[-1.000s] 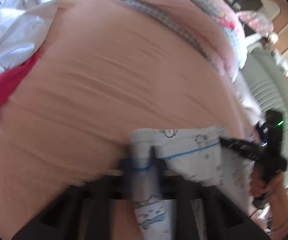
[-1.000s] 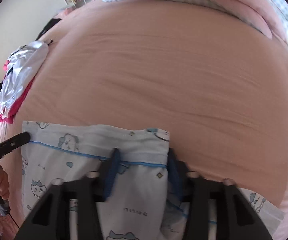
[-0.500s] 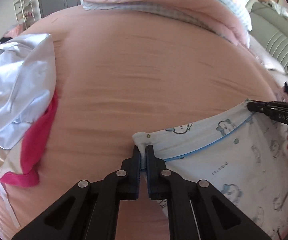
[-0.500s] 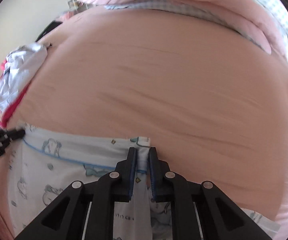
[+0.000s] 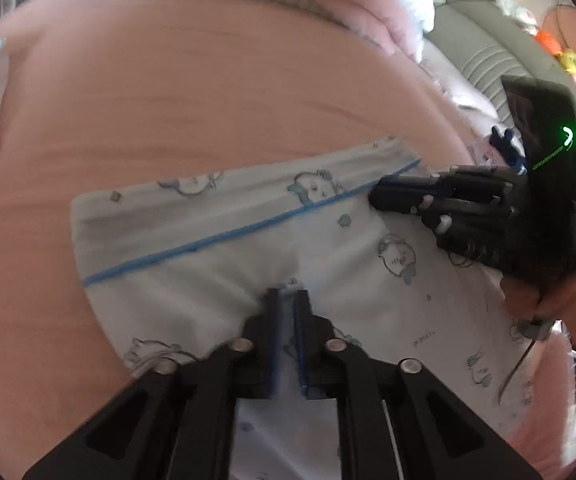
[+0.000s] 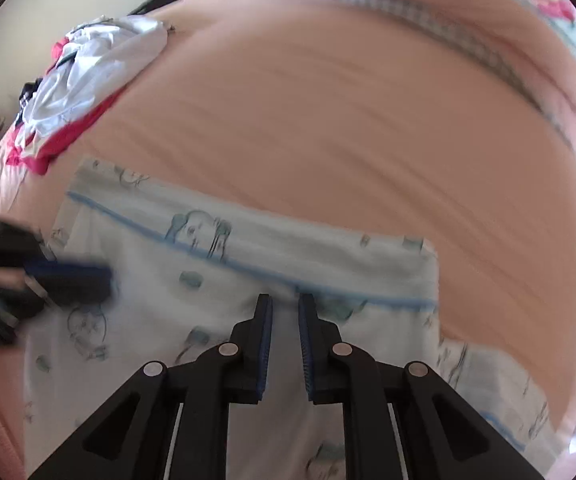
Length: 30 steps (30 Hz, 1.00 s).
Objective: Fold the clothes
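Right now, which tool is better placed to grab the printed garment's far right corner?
Right. The right tool lies just below that corner; the left tool sits over the middle of the garment.

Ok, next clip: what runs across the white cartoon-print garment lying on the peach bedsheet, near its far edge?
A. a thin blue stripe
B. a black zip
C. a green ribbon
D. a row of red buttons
A: a thin blue stripe crosses the white cartoon-print garment just below its far edge, in both wrist views.
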Each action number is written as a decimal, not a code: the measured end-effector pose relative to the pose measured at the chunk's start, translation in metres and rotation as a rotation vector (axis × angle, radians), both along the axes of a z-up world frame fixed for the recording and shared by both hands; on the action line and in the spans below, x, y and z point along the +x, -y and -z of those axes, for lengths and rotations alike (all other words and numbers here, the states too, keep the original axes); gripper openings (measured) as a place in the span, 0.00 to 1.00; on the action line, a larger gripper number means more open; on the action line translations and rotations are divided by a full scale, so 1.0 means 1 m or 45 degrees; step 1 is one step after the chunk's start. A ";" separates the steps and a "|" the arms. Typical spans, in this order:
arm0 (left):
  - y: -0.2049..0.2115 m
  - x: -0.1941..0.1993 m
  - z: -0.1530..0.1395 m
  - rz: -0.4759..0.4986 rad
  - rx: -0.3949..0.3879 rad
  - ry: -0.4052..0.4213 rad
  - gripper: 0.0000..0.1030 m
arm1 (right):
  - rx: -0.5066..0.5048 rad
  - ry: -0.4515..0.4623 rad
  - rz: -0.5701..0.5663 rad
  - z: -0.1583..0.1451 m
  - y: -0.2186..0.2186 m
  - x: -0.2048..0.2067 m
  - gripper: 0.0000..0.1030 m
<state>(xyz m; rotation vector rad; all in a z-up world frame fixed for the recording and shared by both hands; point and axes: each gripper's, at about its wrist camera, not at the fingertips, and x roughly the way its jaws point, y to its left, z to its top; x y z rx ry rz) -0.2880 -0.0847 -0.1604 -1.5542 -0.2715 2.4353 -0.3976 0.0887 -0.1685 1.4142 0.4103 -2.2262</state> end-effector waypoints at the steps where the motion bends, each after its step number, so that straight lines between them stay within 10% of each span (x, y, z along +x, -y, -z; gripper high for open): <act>1: 0.010 0.002 -0.007 -0.062 -0.082 -0.031 0.05 | 0.024 -0.046 0.043 -0.005 -0.004 -0.002 0.11; 5: 0.049 0.019 -0.030 -0.323 -0.050 -0.059 0.05 | 0.127 -0.192 0.188 -0.039 -0.032 0.013 0.12; 13: 0.012 0.099 -0.010 -0.378 0.073 0.111 0.06 | -0.170 0.119 -0.022 -0.036 -0.004 0.152 0.12; 20: 0.003 0.168 -0.013 -0.410 0.152 0.142 0.06 | -0.384 0.290 0.080 -0.033 -0.011 0.229 0.19; 30: -0.013 0.214 -0.009 -0.361 0.192 0.156 0.06 | -0.245 0.251 -0.189 -0.040 0.021 0.314 0.28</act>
